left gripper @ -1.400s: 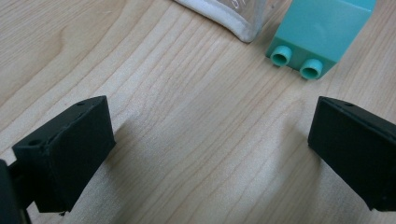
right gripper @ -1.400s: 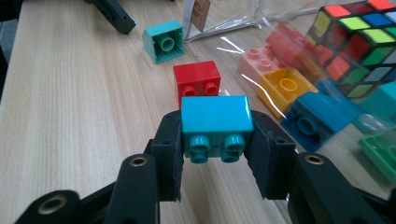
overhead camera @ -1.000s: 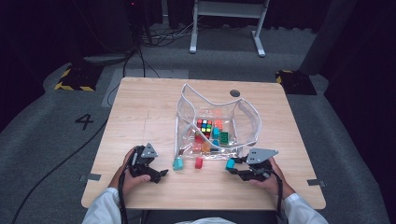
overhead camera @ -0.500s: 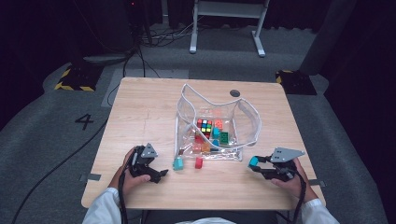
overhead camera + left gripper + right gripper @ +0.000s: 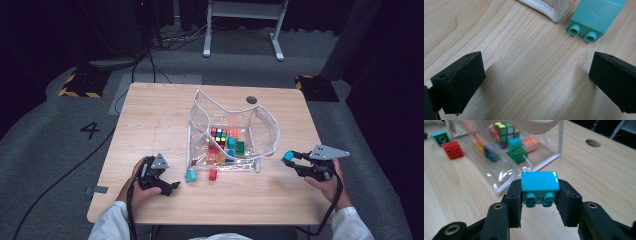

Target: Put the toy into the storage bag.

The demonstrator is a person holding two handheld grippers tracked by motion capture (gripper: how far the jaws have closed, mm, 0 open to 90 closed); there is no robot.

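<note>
teal brick (image 5: 539, 185), glossy, two round studs facing the camera.

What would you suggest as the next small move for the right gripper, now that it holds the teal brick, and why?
Probably carry the teal brick over the clear bag and release it: the right gripper grips it beside the bag, where other bricks and a puzzle cube already lie.

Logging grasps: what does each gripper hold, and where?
Right gripper clamps a teal brick by its two short sides. Left gripper is open, holding nothing.
</note>
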